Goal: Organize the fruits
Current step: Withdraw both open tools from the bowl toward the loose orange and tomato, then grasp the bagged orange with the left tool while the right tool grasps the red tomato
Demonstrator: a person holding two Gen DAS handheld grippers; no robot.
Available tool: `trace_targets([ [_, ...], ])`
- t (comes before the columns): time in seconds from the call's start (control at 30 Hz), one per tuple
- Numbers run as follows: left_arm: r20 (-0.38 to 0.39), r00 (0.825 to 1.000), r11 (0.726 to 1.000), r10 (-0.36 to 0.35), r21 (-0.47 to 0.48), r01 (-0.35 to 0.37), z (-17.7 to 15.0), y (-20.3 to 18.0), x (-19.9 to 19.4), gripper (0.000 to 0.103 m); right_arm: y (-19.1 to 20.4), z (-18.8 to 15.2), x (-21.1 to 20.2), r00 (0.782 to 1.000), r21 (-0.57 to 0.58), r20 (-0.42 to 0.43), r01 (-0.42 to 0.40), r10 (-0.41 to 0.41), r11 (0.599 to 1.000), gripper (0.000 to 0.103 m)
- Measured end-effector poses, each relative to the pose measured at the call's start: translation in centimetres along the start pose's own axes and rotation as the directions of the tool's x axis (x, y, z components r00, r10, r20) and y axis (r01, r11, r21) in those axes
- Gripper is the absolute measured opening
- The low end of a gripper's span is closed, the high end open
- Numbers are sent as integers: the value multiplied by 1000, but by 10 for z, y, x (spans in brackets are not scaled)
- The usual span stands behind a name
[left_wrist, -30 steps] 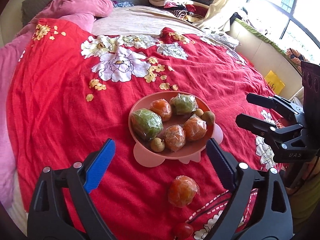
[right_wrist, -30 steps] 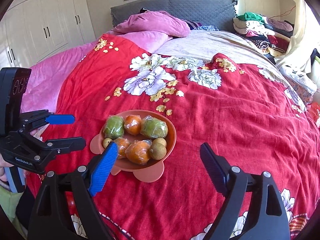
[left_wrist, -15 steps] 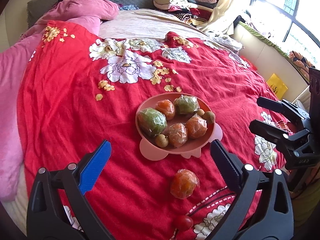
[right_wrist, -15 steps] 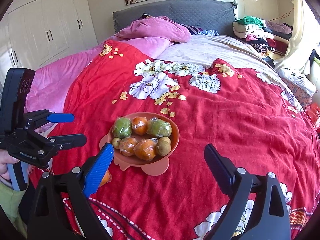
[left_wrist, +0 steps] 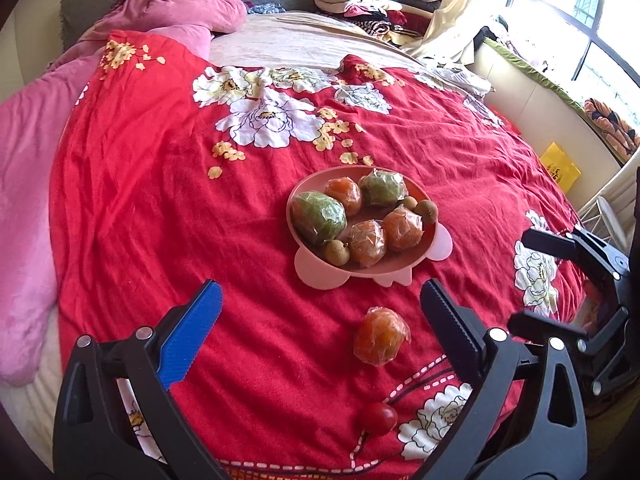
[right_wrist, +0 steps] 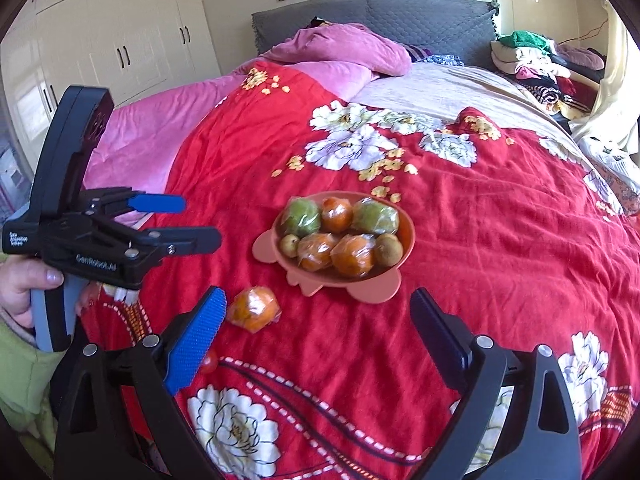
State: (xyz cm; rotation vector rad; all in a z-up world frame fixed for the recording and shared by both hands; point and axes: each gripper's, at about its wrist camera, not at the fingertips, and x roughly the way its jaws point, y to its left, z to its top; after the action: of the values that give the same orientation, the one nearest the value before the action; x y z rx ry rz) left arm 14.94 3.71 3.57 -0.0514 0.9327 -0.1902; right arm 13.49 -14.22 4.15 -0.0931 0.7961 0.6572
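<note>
- Although the left gripper [left_wrist: 320, 304] hangs with jaws wide and empty in the left wrist view, the wrapped orange [left_wrist: 381, 336] lies loose on the bed [left_wrist: 120, 184], just short of the pink bowl [left_wrist: 316, 276]; it looks light, with crinkly film likely slippery, so take it across its round middle.
- The cherry tomato [left_wrist: 378, 418] nearby seems soft and needs a gentle squeeze.
- In the right wrist view, the right gripper [right_wrist: 316, 312] is also wide and empty, the orange beside its blue pad.
</note>
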Motion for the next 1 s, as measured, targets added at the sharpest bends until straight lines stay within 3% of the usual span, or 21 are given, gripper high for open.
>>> trace_targets([
  [0.73, -46, 999, 1000, -12, -13, 11, -30, 1, -6, 93, 34, -39, 10, 996, -33, -81, -46, 44, 998, 93],
  [1.0, -76, 995, 998, -65, -19, 64, -34, -5, 6, 93, 53, -55, 22, 994, -46, -98, -54, 49, 998, 93],
])
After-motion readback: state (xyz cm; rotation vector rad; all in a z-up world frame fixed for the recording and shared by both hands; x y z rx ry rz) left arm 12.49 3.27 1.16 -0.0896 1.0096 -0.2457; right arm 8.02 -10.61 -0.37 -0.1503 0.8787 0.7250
